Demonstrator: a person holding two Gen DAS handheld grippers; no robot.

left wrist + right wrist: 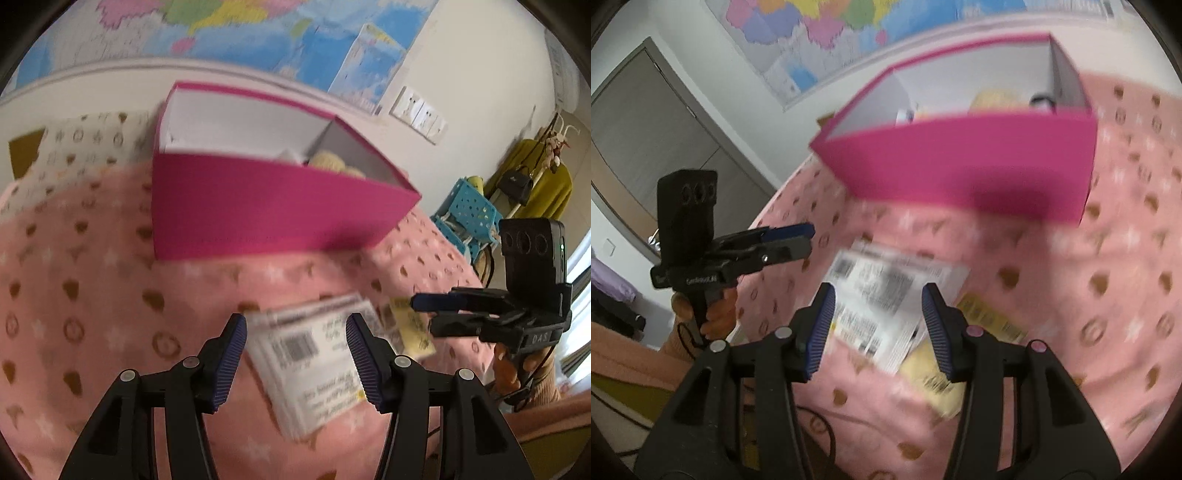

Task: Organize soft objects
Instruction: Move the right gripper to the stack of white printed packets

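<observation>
Packets, two by my count, one white [314, 365] and one yellow [410, 328], lie near the pink box [266, 206]; both claws [295, 354] [877, 328] released, nothing blocking.

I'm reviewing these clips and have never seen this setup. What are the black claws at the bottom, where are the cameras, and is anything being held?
No robot here: a person holds a two-finger gripper in each hand, each carrying a fisheye camera that looks along its fingers. One picture looks past the left gripper, the other past the right gripper; each also shows the other gripper at its side. Both stand open and hold nothing. Below them, on a pink blanket, lie a white printed packet and a yellow packet. Behind stands an open pink box with soft things inside.
</observation>
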